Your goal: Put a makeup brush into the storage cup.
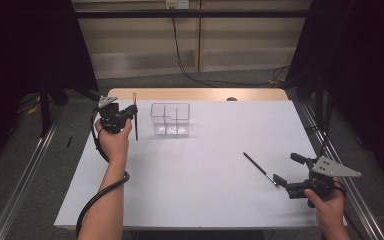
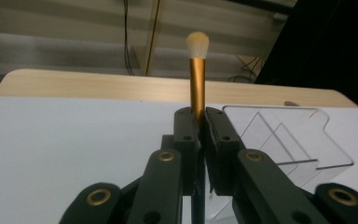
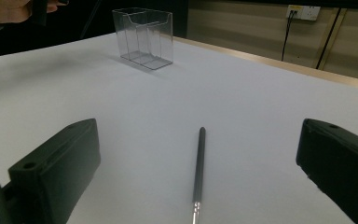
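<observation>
High view first: the left gripper [image 1: 121, 116] is held up just left of the clear plastic organizer box with dividers [image 1: 170, 120], jaws clamped on a gold-handled makeup brush with a pale fluffy tip [image 1: 135, 120] that stands roughly upright, bristles up. Over at the right edge of the white table [image 1: 190, 200], the right gripper [image 1: 286, 172] sits low with its jaws spread wide and nothing in them. A thin dark brush with a silver ferrule [image 1: 258, 165] lies flat just in front of it.

Left gripper view: the jaws are pinched tight around the gold brush [image 2: 197, 79], holding it partway down the handle. The organizer [image 2: 284, 140] is off to the right, so the brush isn't over a slot yet. I'd guess the risk is the handle's lower end clipping the box's rim or a divider on the way in, since the grip is narrow and the brush could pivot.

Right gripper view: the dark brush [image 3: 198, 163] lies between the wide-open jaws, untouched. The organizer [image 3: 144, 37] is well off.

Count: two brushes, one organizer, two grippers.
</observation>
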{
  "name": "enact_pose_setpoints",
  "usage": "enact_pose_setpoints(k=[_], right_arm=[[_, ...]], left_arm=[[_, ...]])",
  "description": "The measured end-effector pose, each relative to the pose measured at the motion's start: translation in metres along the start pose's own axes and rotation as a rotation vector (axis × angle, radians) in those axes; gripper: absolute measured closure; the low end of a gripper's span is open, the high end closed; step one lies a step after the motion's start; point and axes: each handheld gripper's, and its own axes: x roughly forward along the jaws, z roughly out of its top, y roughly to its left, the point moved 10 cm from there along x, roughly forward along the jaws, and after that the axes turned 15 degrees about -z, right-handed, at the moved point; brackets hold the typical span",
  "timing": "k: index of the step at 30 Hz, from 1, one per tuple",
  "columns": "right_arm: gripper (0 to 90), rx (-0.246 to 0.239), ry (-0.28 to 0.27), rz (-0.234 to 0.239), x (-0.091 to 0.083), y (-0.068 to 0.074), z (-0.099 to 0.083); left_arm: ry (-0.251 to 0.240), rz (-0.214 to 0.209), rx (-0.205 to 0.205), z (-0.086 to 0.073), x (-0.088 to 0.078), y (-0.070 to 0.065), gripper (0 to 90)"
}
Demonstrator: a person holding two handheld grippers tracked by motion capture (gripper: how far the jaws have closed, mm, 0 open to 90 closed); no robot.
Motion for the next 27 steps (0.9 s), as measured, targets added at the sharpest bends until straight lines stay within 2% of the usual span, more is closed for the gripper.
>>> enact_pose_setpoints(k=[2, 11, 16, 27], right_arm=[[0.0, 0.000, 0.000, -0.001, 0.000, 0.000, 0.000], [0.0, 0.002, -0.001, 0.000, 0.000, 0.000, 0.000], [0.0, -0.001, -0.002, 0.000, 0.000, 0.000, 0.000], [0.0, 0.000, -0.002, 0.001, -0.001, 0.000, 0.000]], left_arm=[[-0.020, -0.008, 0.021, 0.003, -0.001, -0.003, 84.1], [-0.112, -0.043, 0.041, 0.015, -0.005, -0.009, 84.1], [-0.152, -0.047, 0.048, 0.022, -0.007, -0.012, 84.1], [-0.193, -0.073, 0.077, 0.032, -0.009, -0.020, 84.1]])
